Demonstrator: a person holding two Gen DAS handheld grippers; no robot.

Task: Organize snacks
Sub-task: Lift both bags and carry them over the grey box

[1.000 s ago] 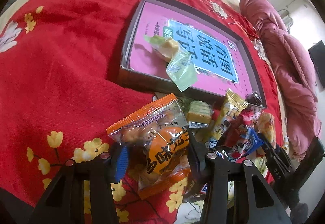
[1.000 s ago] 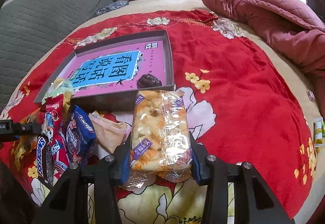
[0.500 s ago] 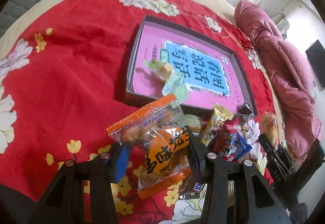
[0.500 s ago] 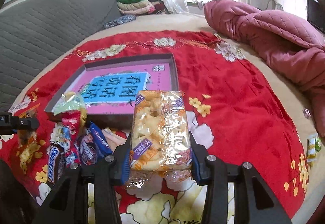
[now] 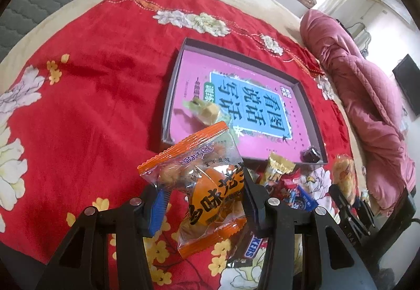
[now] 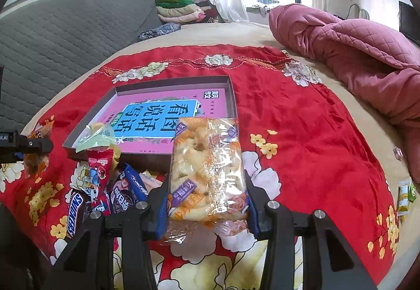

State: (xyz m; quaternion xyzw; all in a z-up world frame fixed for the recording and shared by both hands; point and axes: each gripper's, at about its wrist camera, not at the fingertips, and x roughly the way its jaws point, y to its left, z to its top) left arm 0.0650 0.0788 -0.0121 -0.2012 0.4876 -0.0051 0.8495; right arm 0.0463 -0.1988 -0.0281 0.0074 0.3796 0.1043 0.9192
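snacks [image 5: 210, 185] in both grippers have risen higher.

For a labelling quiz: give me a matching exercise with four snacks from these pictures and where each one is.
Things:
1. orange-edged packet
2. clear puff packet
3. green-wrapped cake
4. Snickers bar

Places:
a. lying in the box tray
b. lying on the red blanket
c. clamped in the right gripper
d. clamped in the left gripper

Pairs: 1-d, 2-c, 3-a, 4-b
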